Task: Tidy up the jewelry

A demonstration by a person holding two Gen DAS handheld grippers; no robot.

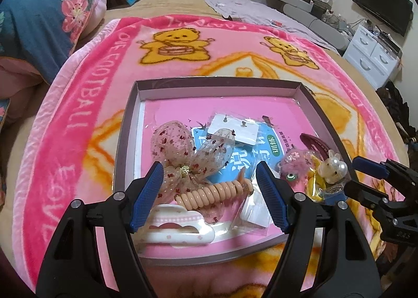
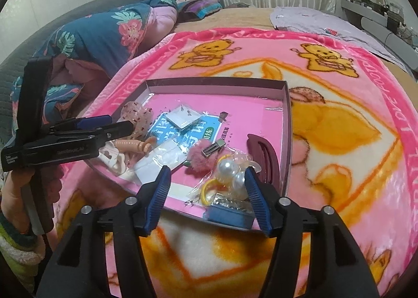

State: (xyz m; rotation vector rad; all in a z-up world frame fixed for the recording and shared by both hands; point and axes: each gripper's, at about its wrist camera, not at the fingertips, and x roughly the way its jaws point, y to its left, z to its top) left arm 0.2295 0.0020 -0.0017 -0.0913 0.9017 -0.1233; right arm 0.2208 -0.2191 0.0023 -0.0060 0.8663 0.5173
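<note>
A shallow box tray (image 1: 216,81) with a pink floor lies on the bed and holds hair accessories and jewelry. My left gripper (image 1: 209,170) hangs open over its near left part. Between and below its fingers are a tulle bow (image 1: 188,154), a peach spiral hair tie (image 1: 209,192) and a white cloud-shaped clip (image 1: 180,230). In the right wrist view my right gripper (image 2: 207,170) stands open at the tray's near right corner. A bagged pearl rabbit charm (image 2: 227,170) lies between its fingers, close to the right pad. A maroon clip (image 2: 263,154) and a pink fluffy clip (image 2: 201,156) lie just beyond.
The tray rests on a pink blanket with bears (image 1: 183,44). A blue card (image 2: 183,133) and small plastic bags lie mid-tray. A floral quilt (image 1: 39,23) is piled at the left. White drawers (image 1: 373,55) stand beyond the bed's right edge. A hand (image 2: 10,198) holds the left gripper.
</note>
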